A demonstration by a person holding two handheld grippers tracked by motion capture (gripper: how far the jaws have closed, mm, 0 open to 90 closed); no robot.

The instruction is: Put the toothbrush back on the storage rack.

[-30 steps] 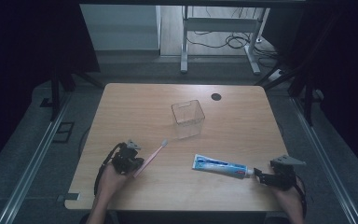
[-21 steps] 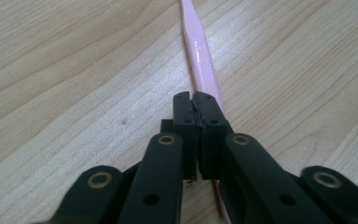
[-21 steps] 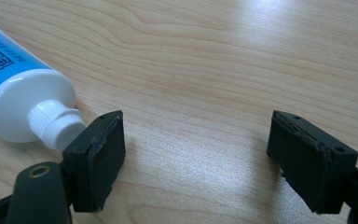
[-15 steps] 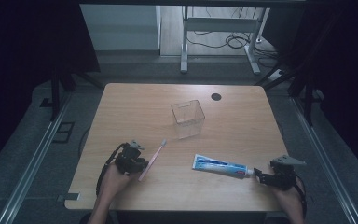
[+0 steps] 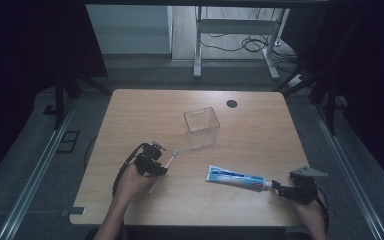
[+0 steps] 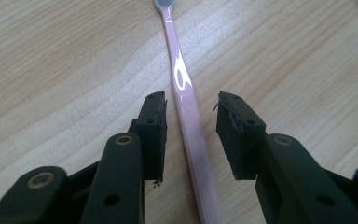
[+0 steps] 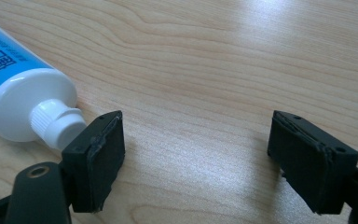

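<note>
A pink toothbrush (image 6: 186, 107) lies flat on the wooden table (image 5: 260, 130), its head pointing away from me. My left gripper (image 6: 191, 100) straddles the handle. Its jaws have just been opening, and the pads stand clear of the handle on both sides. In the high view the left gripper (image 5: 152, 162) sits over the toothbrush (image 5: 171, 157) at the front left. A blue and white toothpaste tube (image 5: 235, 177) lies at the front right. My right gripper (image 7: 196, 121) is open on bare wood, with the tube's white cap (image 7: 56, 123) just beside its left jaw.
A clear square plastic container (image 5: 201, 127) stands upright near the table's middle, beyond the toothbrush. A small black round cap (image 5: 231, 103) marks the far side of the table. Dark floor, rails and a metal frame surround the table.
My left hand has shifted a little to the right and forward along the toothbrush, which stays where it lay. The right hand and the toothpaste have not moved.
</note>
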